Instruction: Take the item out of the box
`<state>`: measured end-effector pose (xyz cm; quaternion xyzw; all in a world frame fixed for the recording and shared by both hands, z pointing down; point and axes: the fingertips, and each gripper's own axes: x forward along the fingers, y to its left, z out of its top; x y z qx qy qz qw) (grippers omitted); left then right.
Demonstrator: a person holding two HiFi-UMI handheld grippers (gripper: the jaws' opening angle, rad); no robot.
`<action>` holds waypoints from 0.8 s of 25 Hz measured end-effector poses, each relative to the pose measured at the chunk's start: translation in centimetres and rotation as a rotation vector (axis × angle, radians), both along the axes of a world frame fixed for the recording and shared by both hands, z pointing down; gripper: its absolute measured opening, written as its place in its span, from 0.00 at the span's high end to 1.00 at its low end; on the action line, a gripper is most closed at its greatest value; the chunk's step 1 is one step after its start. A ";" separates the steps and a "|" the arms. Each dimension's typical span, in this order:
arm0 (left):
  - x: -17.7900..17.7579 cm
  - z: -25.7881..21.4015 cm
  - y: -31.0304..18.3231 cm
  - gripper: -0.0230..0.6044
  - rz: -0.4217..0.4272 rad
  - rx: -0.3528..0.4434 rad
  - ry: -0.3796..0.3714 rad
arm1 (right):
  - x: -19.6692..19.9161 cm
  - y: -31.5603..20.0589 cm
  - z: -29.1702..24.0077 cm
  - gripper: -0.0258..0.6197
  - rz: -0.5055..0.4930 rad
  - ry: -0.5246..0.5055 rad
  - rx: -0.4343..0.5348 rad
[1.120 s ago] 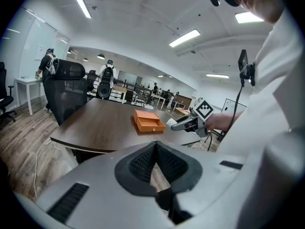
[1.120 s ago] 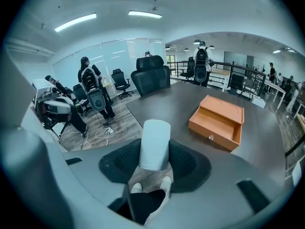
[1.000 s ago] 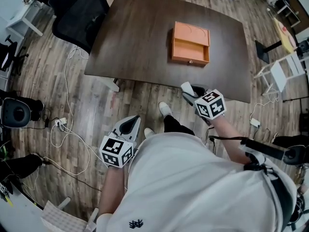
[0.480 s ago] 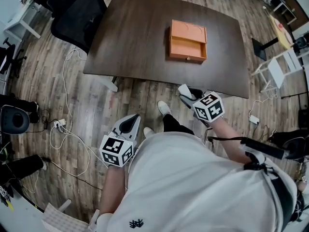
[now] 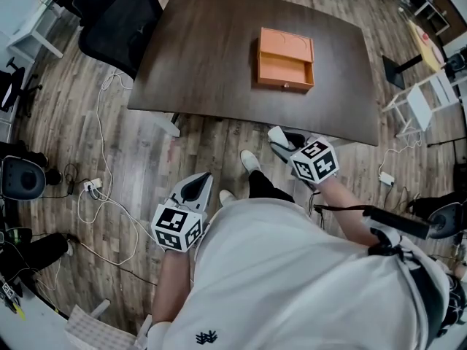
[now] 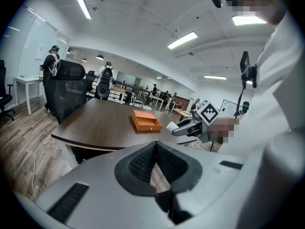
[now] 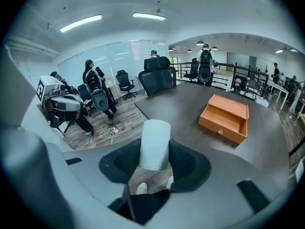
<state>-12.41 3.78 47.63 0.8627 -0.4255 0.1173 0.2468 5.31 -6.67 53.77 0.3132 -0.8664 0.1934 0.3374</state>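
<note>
An orange box (image 5: pixel 285 58) with its drawer pulled out lies on the dark table (image 5: pixel 204 57); the drawer's inside looks bare in the right gripper view (image 7: pixel 225 118). My right gripper (image 5: pixel 282 143) hovers over the floor just off the table's front edge, shut on a white cylinder (image 7: pixel 154 144), whose end shows in the head view (image 5: pixel 276 133). My left gripper (image 5: pixel 194 189) hangs lower left by the person's body; its pads (image 6: pixel 143 162) meet at the tips with nothing between them. In the left gripper view the box (image 6: pixel 147 121) sits beyond the right gripper (image 6: pixel 183 128).
A black office chair (image 5: pixel 120 13) stands at the table's left corner. White cables (image 5: pixel 102 195) trail over the wooden floor, and the person's shoes (image 5: pixel 250 164) are under the table edge. A white frame (image 5: pixel 427 104) stands at the right. Several people with backpacks (image 7: pixel 97 92) stand around.
The right gripper, still holding the white cylinder, has drifted slightly left along the table's front edge. The left gripper has stayed where it was.
</note>
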 end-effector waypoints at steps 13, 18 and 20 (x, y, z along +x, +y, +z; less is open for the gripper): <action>-0.1 0.6 0.7 0.95 0.002 -0.012 -0.007 | -0.2 0.5 0.1 0.69 -0.014 -0.003 0.002; 0.0 0.7 0.9 0.95 0.003 -0.016 -0.008 | -0.2 0.7 0.1 0.69 -0.014 -0.005 -0.002; 0.2 0.6 0.9 0.95 0.006 -0.014 -0.008 | -0.2 0.7 0.2 0.69 -0.014 -0.004 -0.002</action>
